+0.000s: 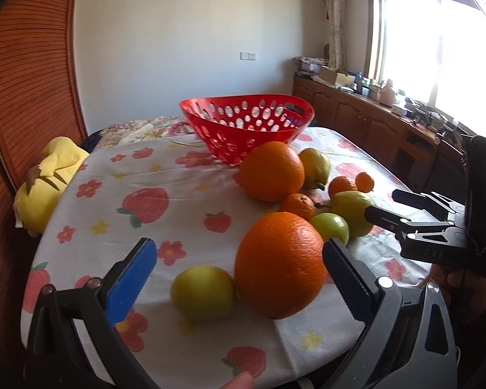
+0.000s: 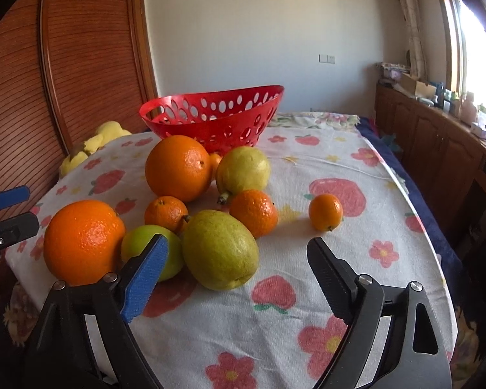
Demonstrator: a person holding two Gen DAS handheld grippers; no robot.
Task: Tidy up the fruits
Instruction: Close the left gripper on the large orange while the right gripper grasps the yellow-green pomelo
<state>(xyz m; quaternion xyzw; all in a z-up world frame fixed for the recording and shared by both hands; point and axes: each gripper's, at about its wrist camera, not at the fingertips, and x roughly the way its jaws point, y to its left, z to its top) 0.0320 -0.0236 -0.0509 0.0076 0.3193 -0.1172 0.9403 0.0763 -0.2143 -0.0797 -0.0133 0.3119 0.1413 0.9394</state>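
A red perforated basket (image 1: 248,124) (image 2: 210,120) stands empty at the far side of the table. Loose fruit lies in front of it: two big oranges (image 1: 280,264) (image 1: 272,170), several small mandarins (image 2: 254,212), pears or lemons (image 2: 220,248) (image 2: 243,170), a green apple (image 1: 330,227) and a yellow fruit (image 1: 202,291). My left gripper (image 1: 239,275) is open, with the near orange (image 2: 82,243) and the yellow fruit between its jaws. My right gripper (image 2: 238,269) is open and empty, just before the near pear; it shows in the left wrist view (image 1: 385,207).
The table wears a white cloth (image 2: 324,168) printed with strawberries and flowers. A yellow plush toy (image 1: 48,181) lies at the table's left edge, against a wooden slatted door (image 1: 26,81). A wooden sideboard (image 1: 372,120) with clutter runs under the window on the right.
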